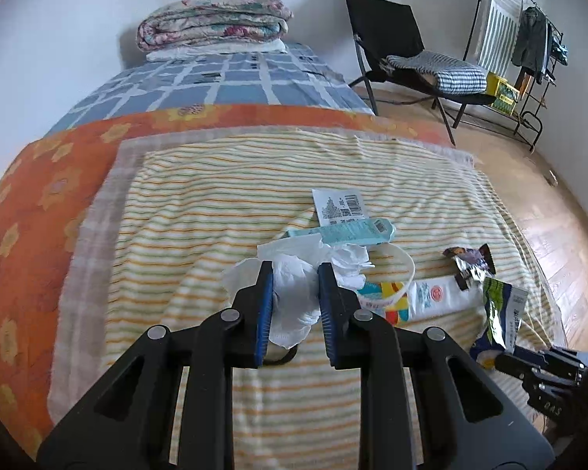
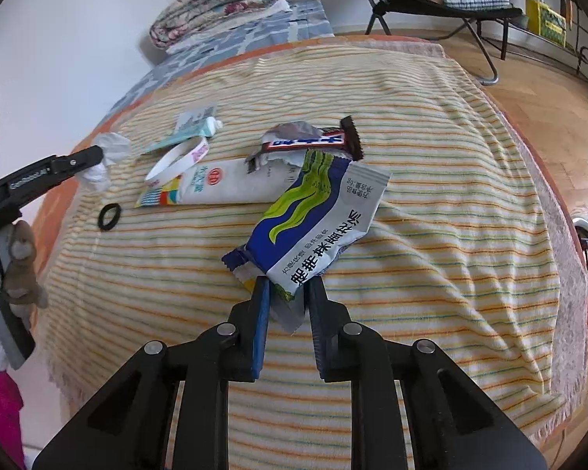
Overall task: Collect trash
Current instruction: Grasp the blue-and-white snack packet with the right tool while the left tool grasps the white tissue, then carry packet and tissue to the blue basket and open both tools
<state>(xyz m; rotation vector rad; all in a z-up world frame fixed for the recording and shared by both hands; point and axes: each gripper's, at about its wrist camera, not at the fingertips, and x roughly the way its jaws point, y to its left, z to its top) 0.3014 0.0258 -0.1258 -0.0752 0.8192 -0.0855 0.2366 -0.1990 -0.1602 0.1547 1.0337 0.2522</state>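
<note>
While L gripper (image 1: 295, 270) pinches tissue (image 1: 294, 297), R gripper (image 2: 287, 286) clamps snack wrapper (image 2: 317, 215)

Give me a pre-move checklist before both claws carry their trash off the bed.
1. Left claw shut on the crumpled tissue: ok.
2. Right claw shut on the blue-green snack wrapper: ok.
3. Wrapper free of the brown candy wrapper behind it: cannot tell, their edges overlap.
4. Tissue off the striped towel: ok.
5. Trash bin located: not ok, none in view.
6. Remaining trash noted, white pouch on the towel: ok.
</note>
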